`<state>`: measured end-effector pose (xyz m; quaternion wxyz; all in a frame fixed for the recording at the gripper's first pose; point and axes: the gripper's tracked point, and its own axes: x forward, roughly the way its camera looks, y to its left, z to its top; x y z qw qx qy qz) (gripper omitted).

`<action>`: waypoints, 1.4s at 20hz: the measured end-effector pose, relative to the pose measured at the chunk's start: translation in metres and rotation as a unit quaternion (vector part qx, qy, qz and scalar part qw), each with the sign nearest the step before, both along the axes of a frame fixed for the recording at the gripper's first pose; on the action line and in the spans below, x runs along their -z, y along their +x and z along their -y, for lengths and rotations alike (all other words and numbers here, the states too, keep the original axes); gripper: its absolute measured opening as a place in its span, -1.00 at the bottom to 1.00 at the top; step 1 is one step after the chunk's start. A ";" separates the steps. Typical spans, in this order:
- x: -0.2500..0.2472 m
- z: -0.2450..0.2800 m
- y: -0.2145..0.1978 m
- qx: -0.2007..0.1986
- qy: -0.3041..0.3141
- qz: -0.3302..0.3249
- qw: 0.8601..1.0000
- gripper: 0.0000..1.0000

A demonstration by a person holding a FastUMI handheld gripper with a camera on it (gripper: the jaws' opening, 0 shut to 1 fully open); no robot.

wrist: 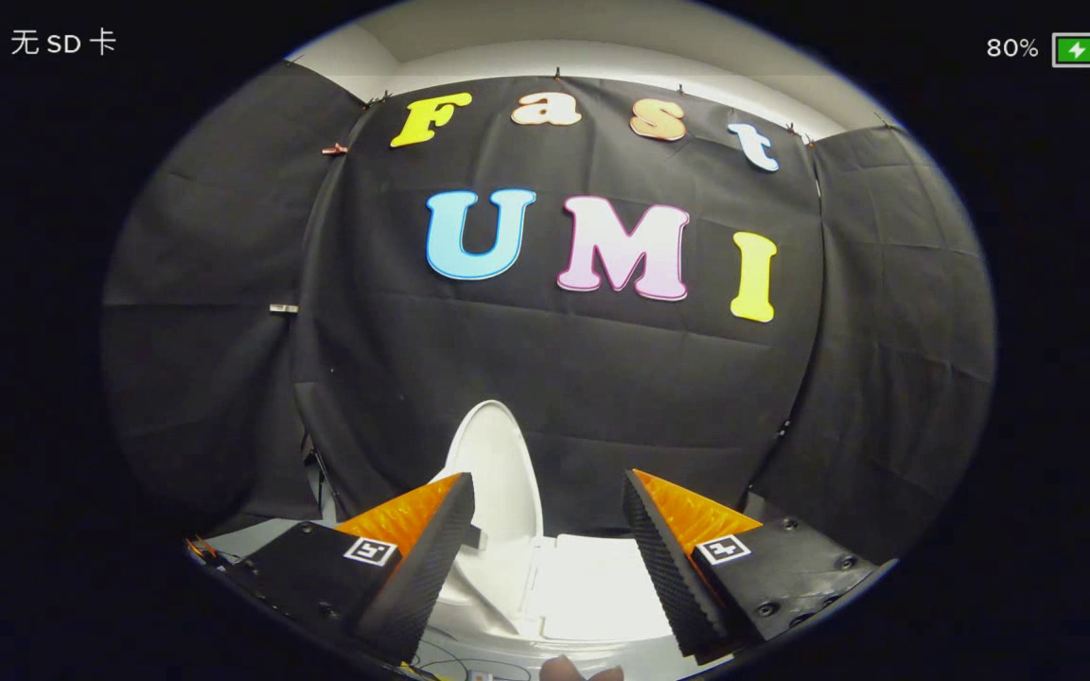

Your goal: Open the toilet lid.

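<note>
Gripper (545, 530) fingers spread wide, nothing between them. White toilet lid (498, 473) stands raised just beyond left finger (422, 558), leaning toward the black cloth wall (602, 378). White toilet tank top (592, 586) lies between the fingers, farther ahead.

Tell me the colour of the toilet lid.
White; the toilet lid stands raised beyond the open gripper, seen clearly in the gripper view.
</note>
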<state>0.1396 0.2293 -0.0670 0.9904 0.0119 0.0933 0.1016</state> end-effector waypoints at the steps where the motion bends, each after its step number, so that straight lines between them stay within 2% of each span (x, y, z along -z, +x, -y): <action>1: -0.007 0.007 -0.005 0.004 0.003 0.007 1.000 0.98; 8: -0.066 0.053 -0.051 0.020 0.024 0.053 0.998 0.98; 20: -0.133 0.102 -0.167 0.033 0.034 0.099 0.994 0.97; 28: -0.148 0.129 -0.190 0.050 0.051 0.111 0.991 0.97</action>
